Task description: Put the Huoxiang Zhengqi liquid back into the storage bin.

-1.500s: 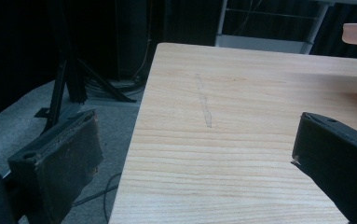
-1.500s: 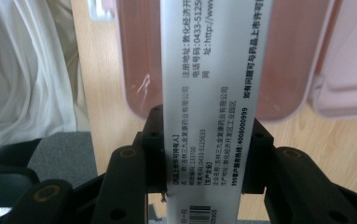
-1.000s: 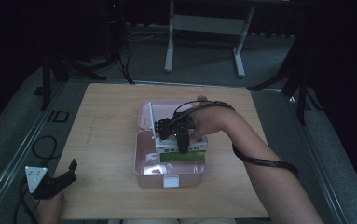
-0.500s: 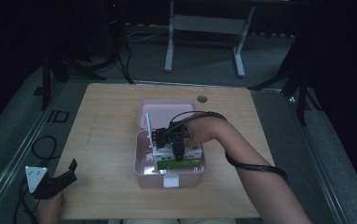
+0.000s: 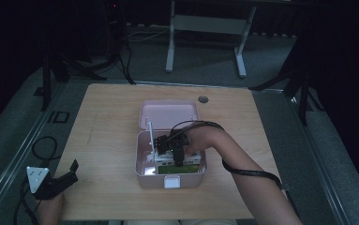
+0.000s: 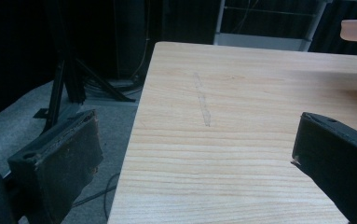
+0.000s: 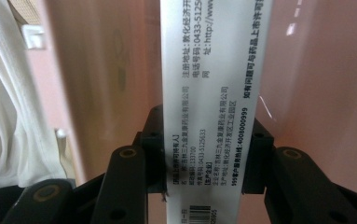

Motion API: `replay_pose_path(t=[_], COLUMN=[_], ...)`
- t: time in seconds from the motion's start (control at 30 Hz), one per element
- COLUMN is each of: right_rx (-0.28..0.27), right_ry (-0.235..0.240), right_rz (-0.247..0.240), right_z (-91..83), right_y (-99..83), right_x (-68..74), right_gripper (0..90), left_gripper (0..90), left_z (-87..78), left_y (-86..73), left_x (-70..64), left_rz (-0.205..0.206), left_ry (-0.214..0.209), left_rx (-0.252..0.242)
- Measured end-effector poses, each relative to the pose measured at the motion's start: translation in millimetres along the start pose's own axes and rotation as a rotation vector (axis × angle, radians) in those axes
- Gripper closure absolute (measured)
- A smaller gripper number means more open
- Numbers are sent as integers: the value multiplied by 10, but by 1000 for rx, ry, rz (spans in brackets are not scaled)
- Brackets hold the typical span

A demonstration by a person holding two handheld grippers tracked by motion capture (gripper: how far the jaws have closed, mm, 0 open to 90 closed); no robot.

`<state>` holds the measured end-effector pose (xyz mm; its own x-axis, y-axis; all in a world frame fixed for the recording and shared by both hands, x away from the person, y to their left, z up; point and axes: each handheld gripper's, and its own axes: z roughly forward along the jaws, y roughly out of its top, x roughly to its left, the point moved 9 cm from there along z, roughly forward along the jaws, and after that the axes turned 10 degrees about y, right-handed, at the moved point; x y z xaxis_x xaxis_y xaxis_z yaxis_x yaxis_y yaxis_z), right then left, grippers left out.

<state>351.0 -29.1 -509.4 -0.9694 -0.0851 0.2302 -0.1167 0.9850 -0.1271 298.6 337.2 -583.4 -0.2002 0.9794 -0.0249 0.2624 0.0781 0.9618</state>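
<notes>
A pink box (image 5: 142, 176) stands open in the middle of the wooden table (image 5: 107, 117), its lid (image 5: 168, 115) lying flat behind it. My right gripper (image 5: 158, 142) reaches into the box from the right. It is shut on a narrow white carton (image 5: 150, 133) that stands upright at the box's left side. In the right gripper view the carton (image 7: 213, 84) with black print rises between the jaws of my right gripper (image 7: 207, 156), against the pink wall (image 7: 316, 93). My left gripper (image 5: 67, 172) hovers open at the table's near left corner; the left gripper view shows its jaws (image 6: 195, 154) wide apart over bare wood.
Green-and-white packs (image 5: 179, 166) lie in the box's near part. Something white and crumpled (image 7: 3, 93) sits left of the carton. Table legs and a stand (image 5: 205, 23) are on the dark floor beyond the far edge. A small round hole (image 5: 203, 99) marks the table behind the lid.
My right gripper has moved nearer and lower into the box with the white carton in it. The left gripper has stayed in place.
</notes>
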Motion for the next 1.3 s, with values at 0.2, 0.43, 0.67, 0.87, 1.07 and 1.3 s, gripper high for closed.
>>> replay_pose_path(t=[0.2, 0.43, 0.67, 0.87, 1.07, 1.3], right_rx=[7, 6, 0, -6, -10, -10], right_ry=[15, 31, 42, 48, 53, 56], right_rz=[-2, 4, -3, 1, 6, 16], right_z=[163, 309, 394, 433, 431, 337], right_y=[-3, -40, -57, -74, -76, -94], right_x=[-41, -71, -67, -59, -67, -59], right_gripper=[621, 620, 620, 620, 614, 549], left_gripper=[16, 16, 16, 16, 16, 16], left_z=[-2, 1, 3, 6, 7, 9], left_y=[-2, -2, -3, -4, -4, -5], left_x=[6, 5, 5, 3, 2, 3], left_rz=[-1, 1, 0, 2, 4, 3], left_ry=[0, 0, 1, 2, 4, 2], left_rx=[3, 4, 5, 6, 7, 8])
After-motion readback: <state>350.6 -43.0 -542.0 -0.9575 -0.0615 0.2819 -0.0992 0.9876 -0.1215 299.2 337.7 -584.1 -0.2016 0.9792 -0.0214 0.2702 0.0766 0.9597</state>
